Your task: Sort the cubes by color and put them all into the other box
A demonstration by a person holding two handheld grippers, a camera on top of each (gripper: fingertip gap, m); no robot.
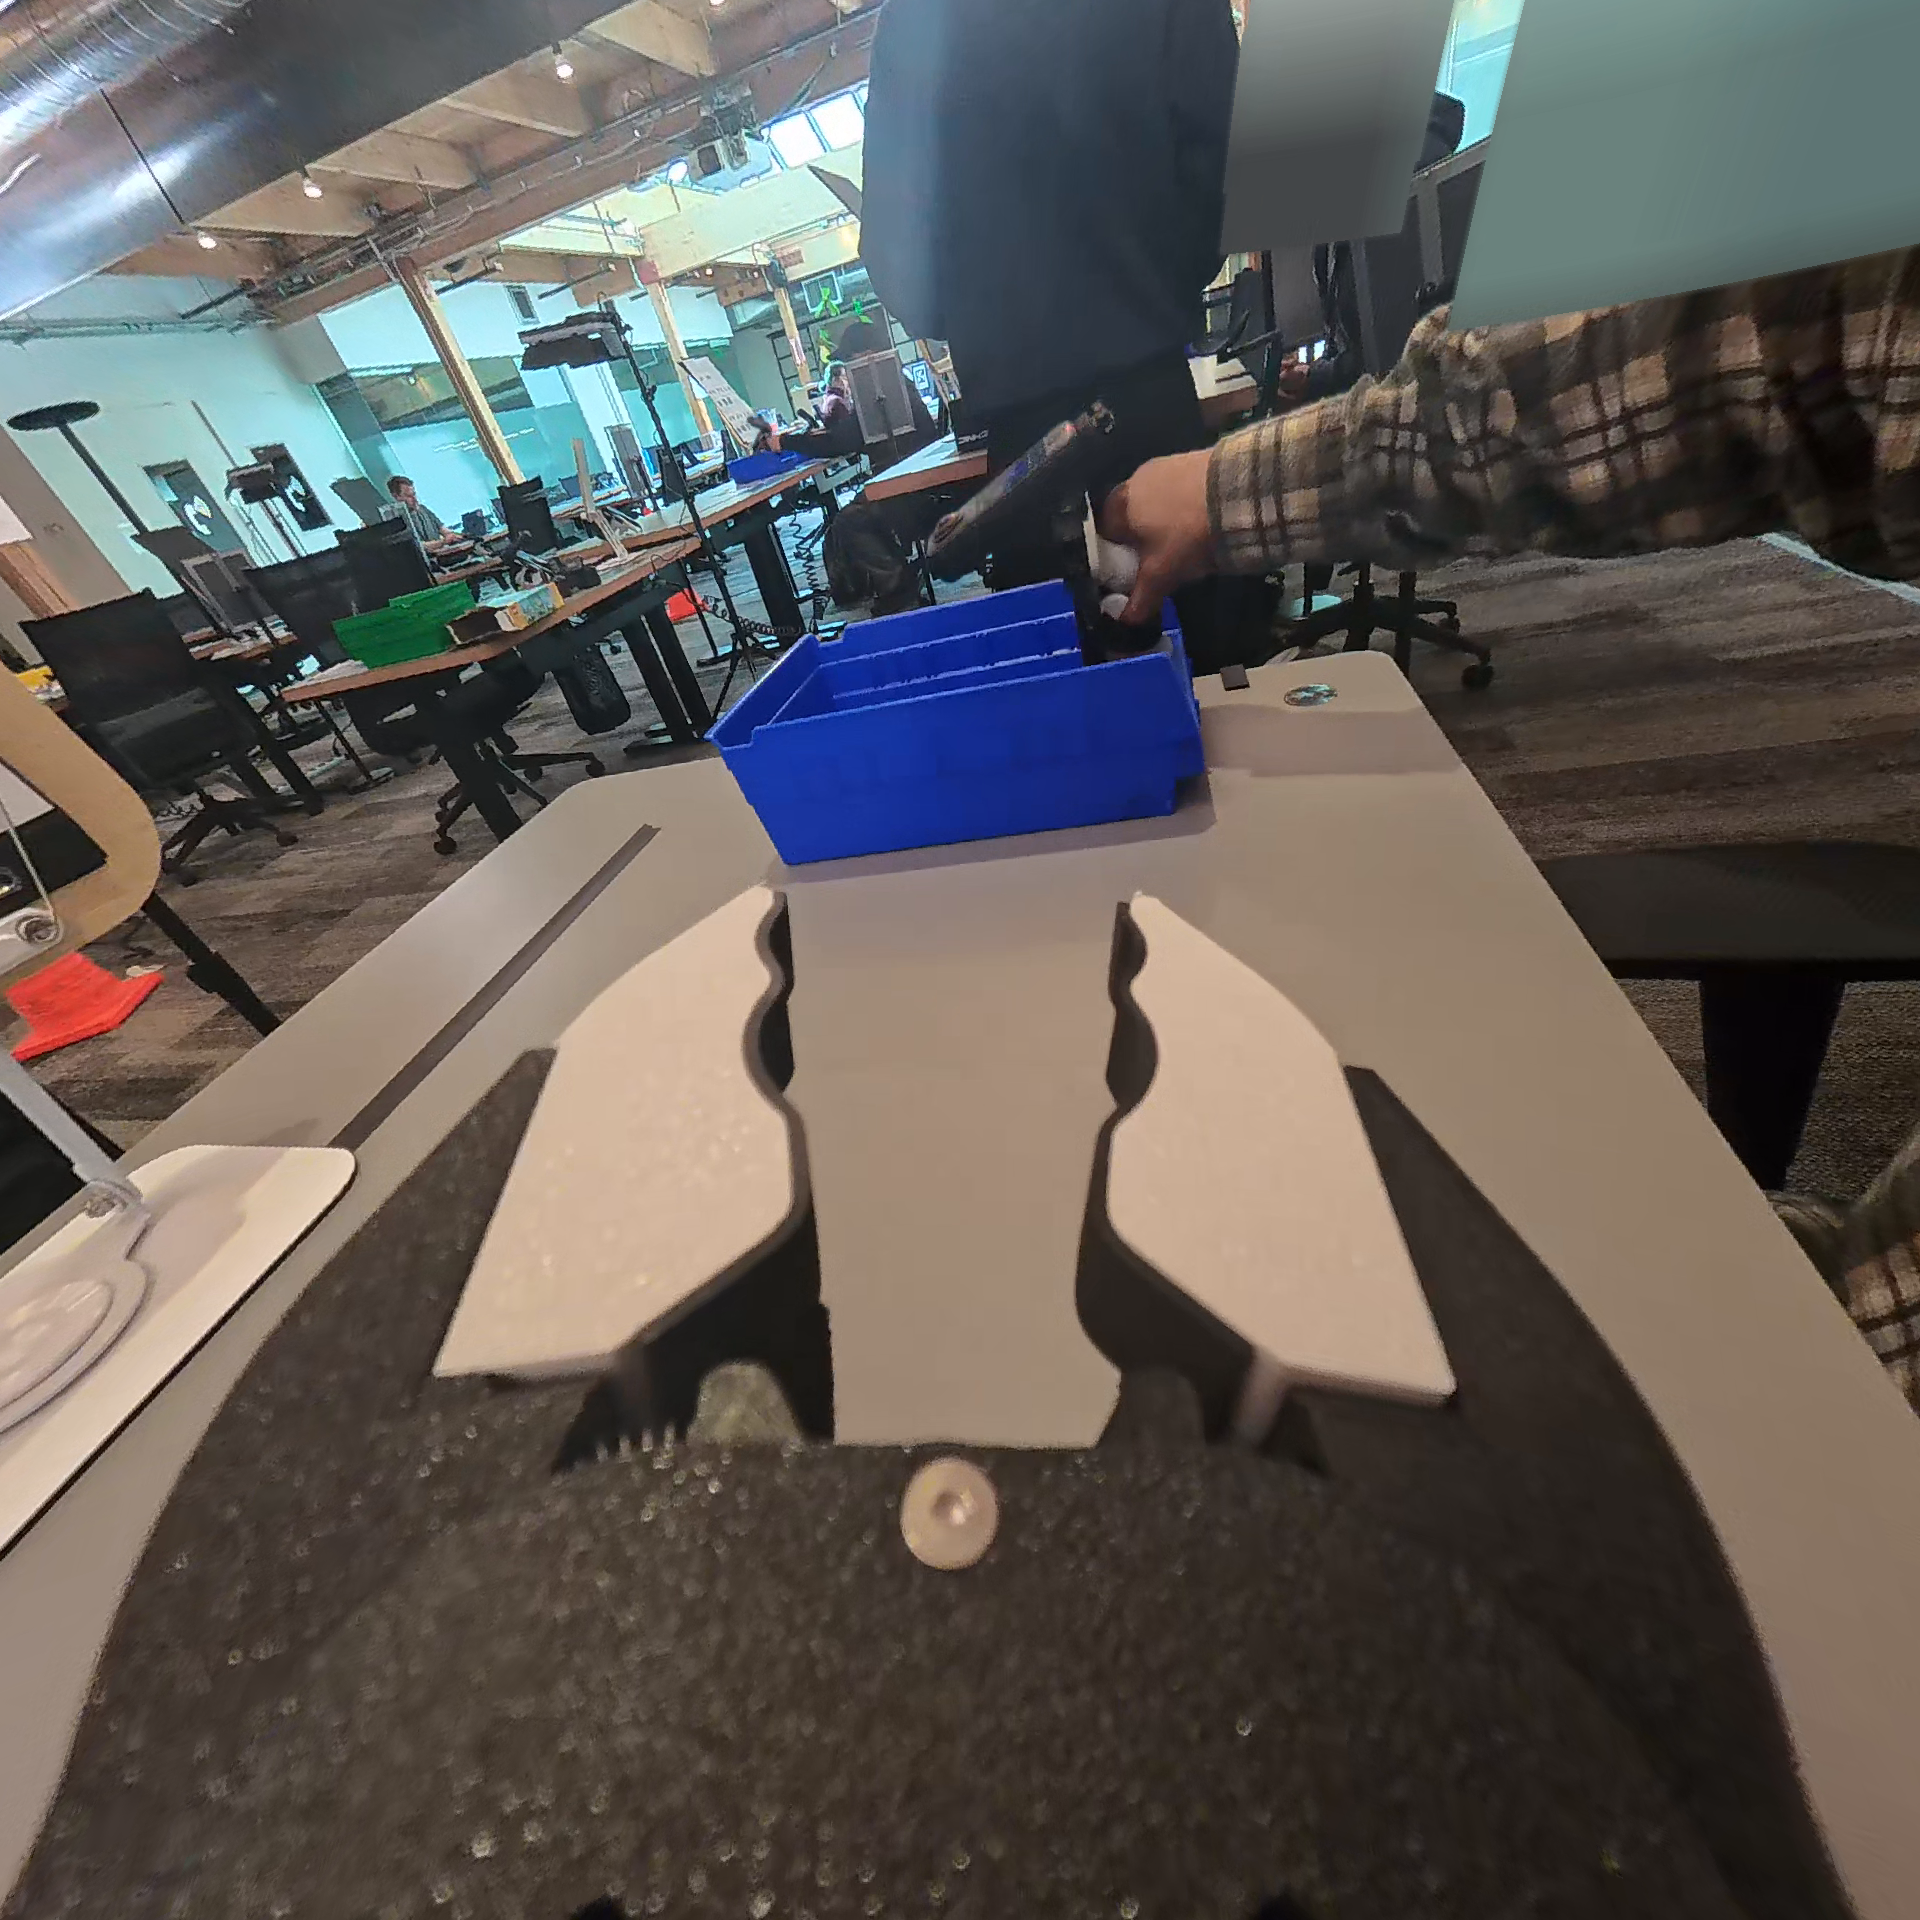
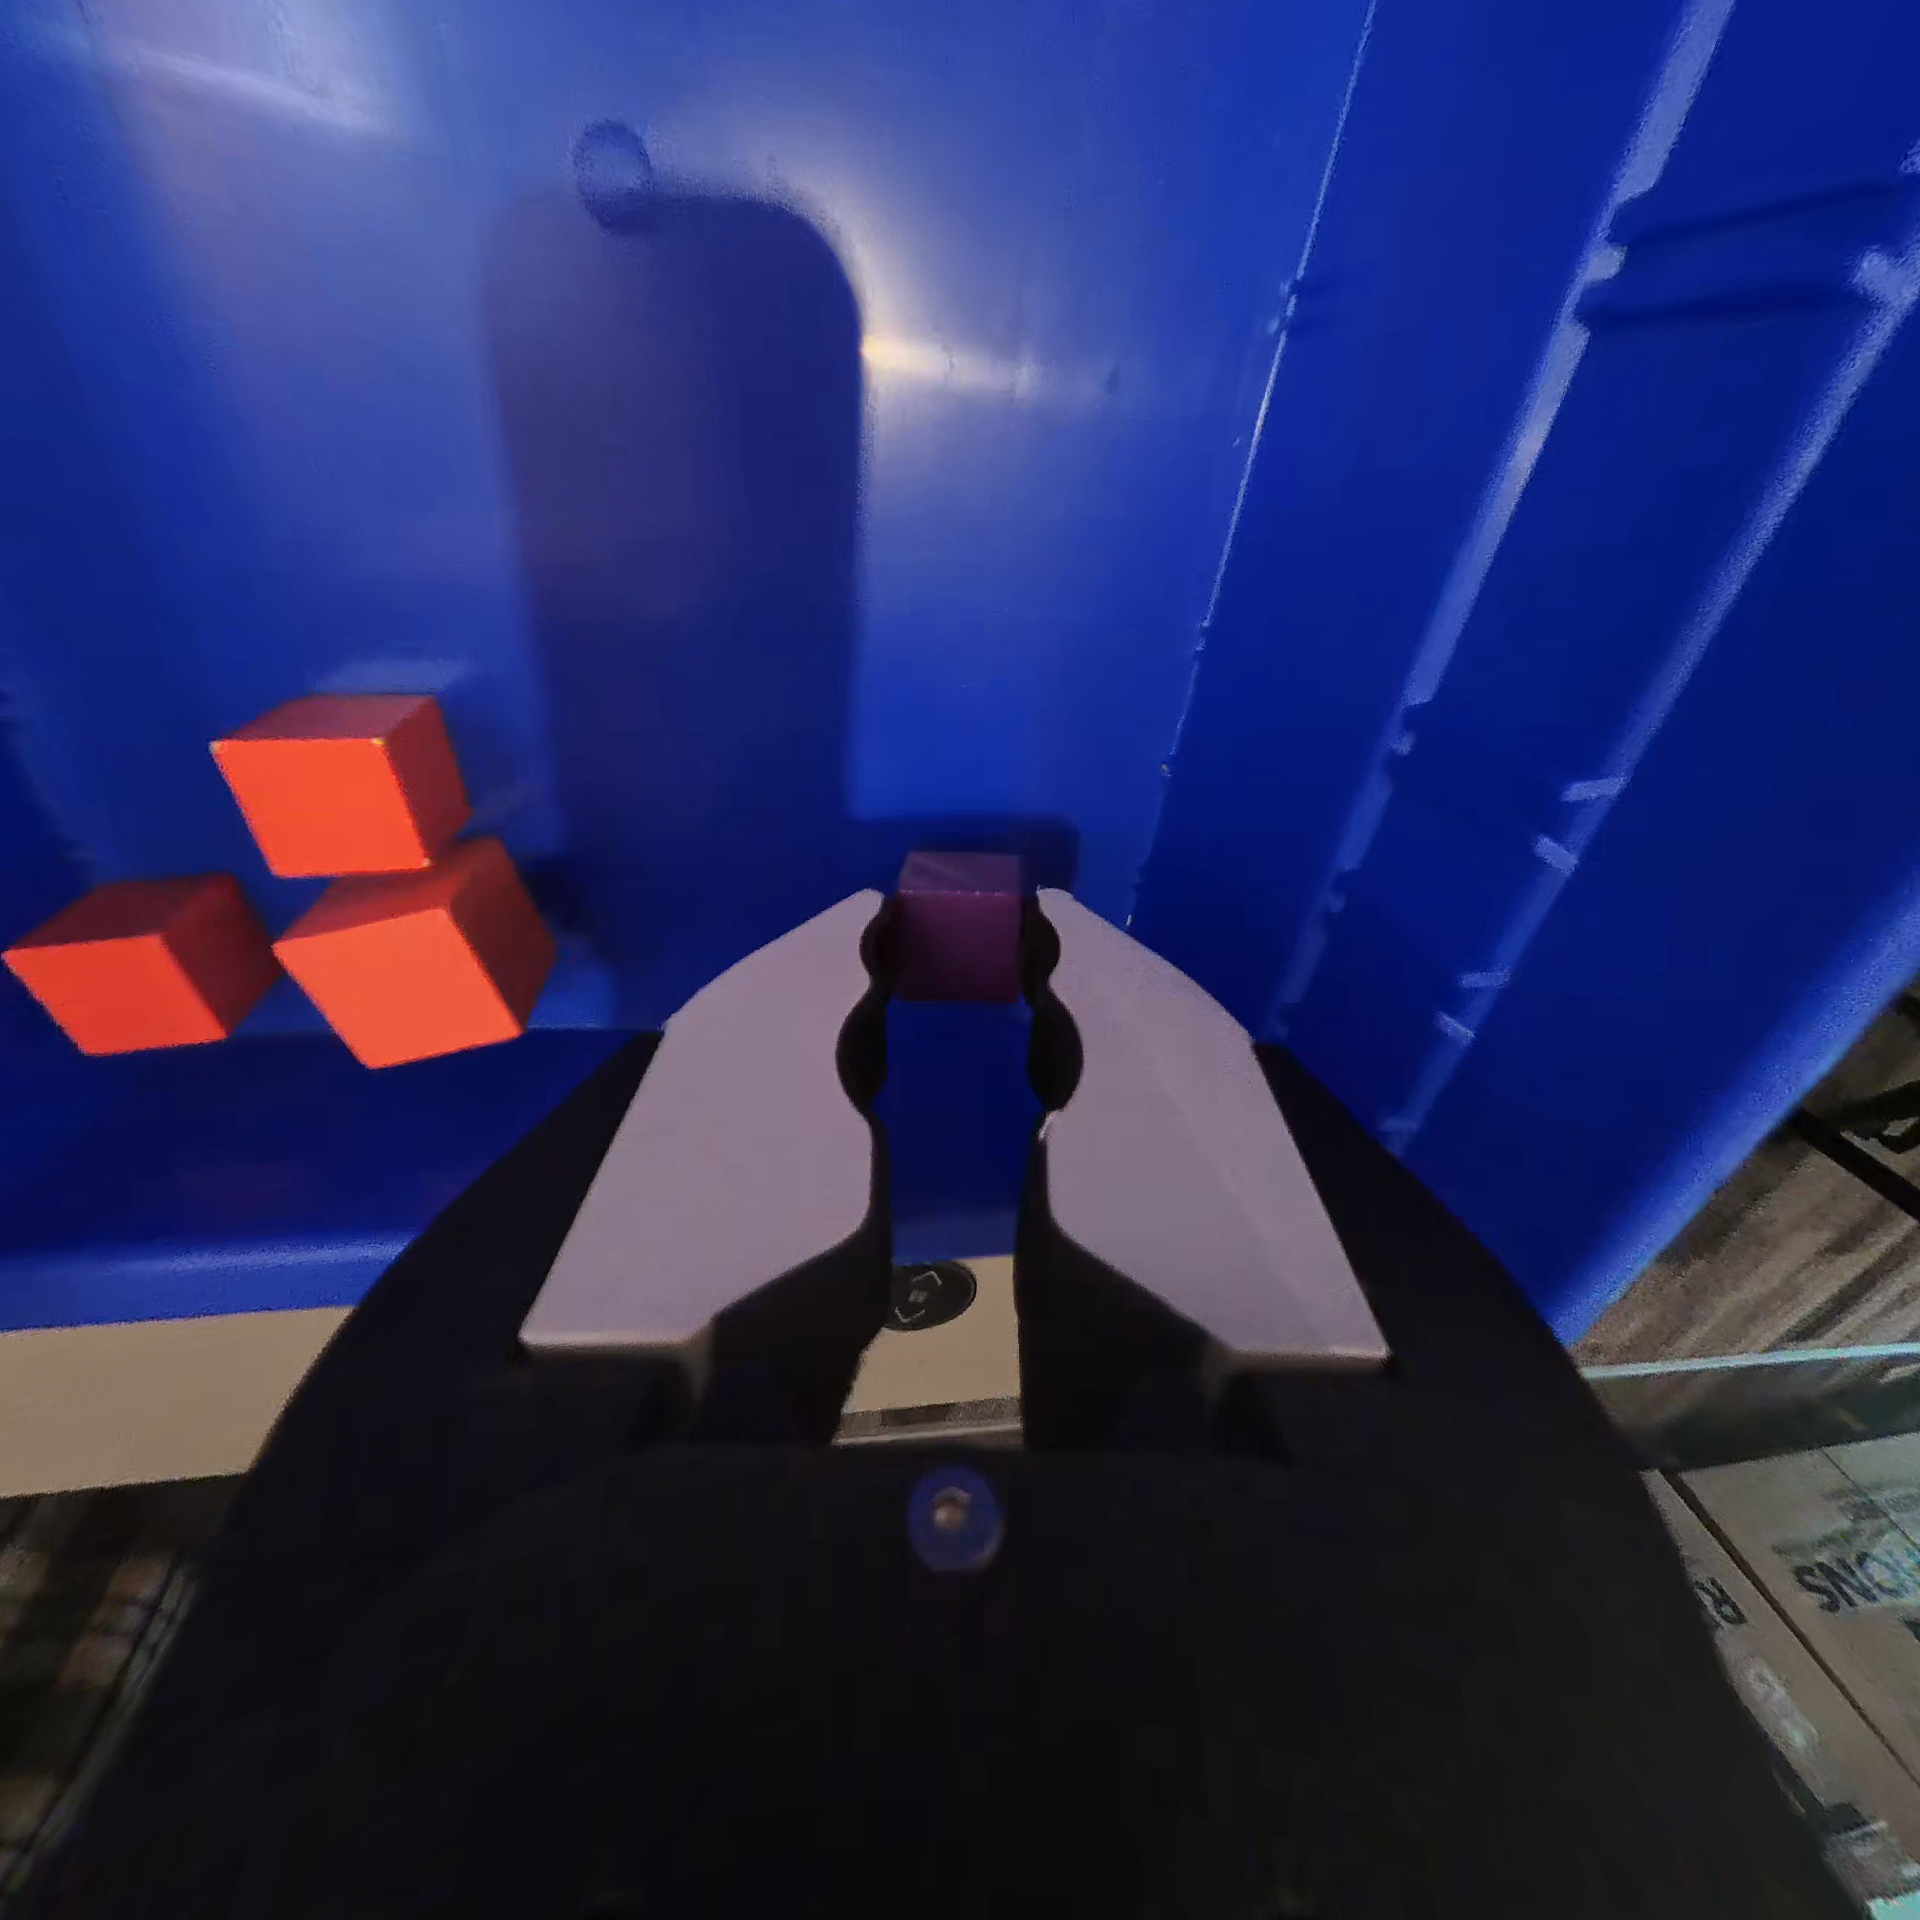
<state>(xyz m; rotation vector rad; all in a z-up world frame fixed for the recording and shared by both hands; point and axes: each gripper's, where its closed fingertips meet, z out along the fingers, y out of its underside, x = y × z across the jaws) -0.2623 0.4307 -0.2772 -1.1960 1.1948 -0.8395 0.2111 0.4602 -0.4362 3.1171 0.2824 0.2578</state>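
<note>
Three orange cubes (image 2: 301,883) lie beside the right gripper's (image 2: 956,909) clamped purple cube (image 2: 951,930).

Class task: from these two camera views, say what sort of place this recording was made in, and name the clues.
Probably an open-plan office or lab workspace: rows of desks with office chairs, exposed ceiling beams, and people at work in the background.

Four cubes are visible inside a blue bin: three orange-red ones, the first (image 2: 338,784) at the back, the second (image 2: 140,961) to the left and the third (image 2: 410,951) in front, clustered together, and one purple cube (image 2: 951,940) apart from them to the right. The left wrist view shows two blue boxes (image 1: 966,774) side by side on one grey table (image 1: 1351,935). Two handheld grippers appear: the left gripper (image 1: 951,914) and the right gripper (image 2: 951,899).
</note>
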